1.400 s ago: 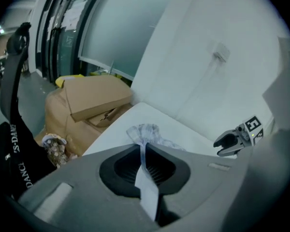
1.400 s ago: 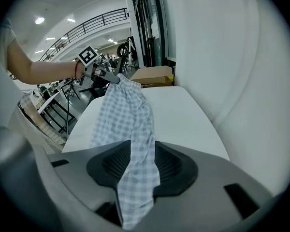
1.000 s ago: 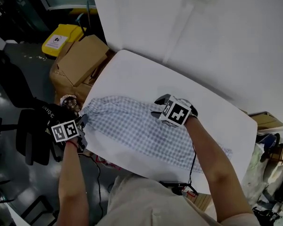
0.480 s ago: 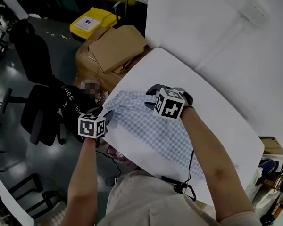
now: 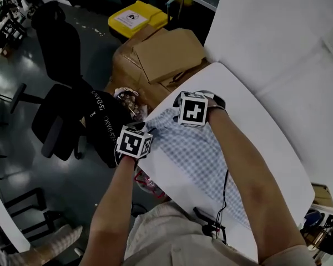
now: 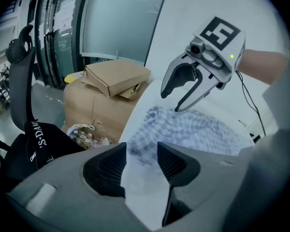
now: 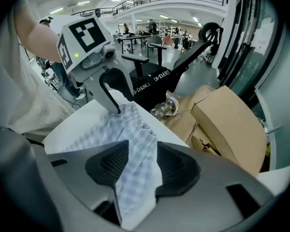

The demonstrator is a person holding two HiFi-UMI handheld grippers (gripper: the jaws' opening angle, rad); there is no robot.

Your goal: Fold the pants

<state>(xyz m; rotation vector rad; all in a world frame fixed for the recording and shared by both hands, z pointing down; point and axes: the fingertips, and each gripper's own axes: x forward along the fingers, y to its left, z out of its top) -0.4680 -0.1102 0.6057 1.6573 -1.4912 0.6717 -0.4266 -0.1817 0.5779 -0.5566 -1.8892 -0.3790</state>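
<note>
Pants (image 5: 197,151) of pale blue-and-white check lie spread along the white bench (image 5: 255,115), their gathered waist end at the bench's corner nearest the cardboard boxes (image 5: 166,54) and the legs running back towards the person; the cloth is rumpled at that waist end and flatter further along the bench.

Left tongs (image 6: 141,161) hang at the bench's edge beside the near side of the waist, pointing steeply down; their jaws have just opened and stand spread, with the bare bench top and the hem of the checked cloth showing in the gap, and neither pad presses on the cloth.

Right tongs (image 7: 141,166) are over the far side of the waist, close to the bench's corner and just across the cloth from the left tongs; their jaws have just been opening and stand apart, the checked cloth lying between and below them, with no pad seen pressing on it.

Off the bench, past that corner, the cardboard boxes are stacked on the floor, with a yellow bin (image 5: 136,20) beyond them; a black office chair (image 5: 61,43) stands further from the bench, and a black cloth with white lettering (image 5: 102,126) sits just off the bench's edge by the left tongs.
</note>
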